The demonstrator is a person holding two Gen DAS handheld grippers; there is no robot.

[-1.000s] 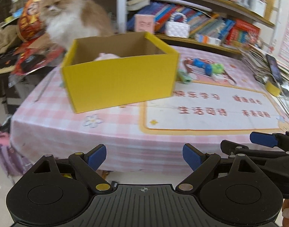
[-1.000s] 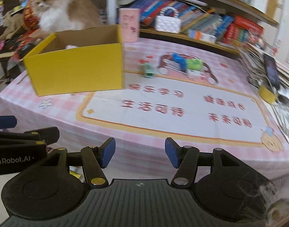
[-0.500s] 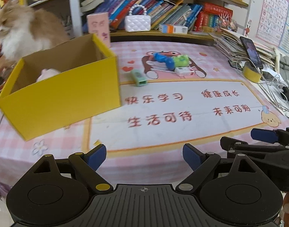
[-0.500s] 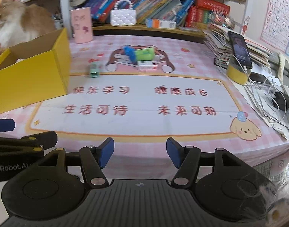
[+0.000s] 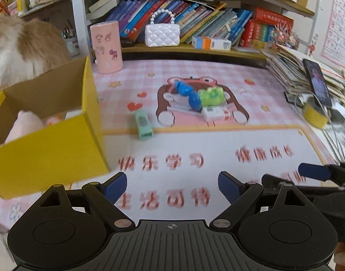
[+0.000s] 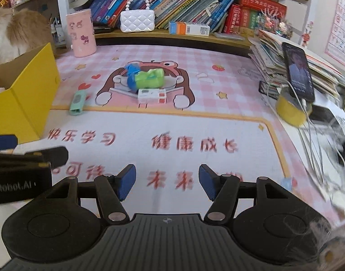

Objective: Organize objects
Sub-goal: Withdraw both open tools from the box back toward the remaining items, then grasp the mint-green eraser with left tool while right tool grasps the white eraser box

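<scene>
Both the left gripper (image 5: 172, 186) and right gripper (image 6: 165, 181) hung open and empty; the cat (image 5: 21, 45) by the yellow box (image 5: 48, 149) at the table's left edge might interfere.

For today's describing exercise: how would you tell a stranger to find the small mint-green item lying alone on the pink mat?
Start at the big yellow box on the mat's left side. Just off its right-hand corner, on the gold border line, lies the mint-green item, flat and oblong with a grey window on top. Unlike the blue toy, bright green toy and white packet clustered on the cartoon bear, it lies alone.
</scene>
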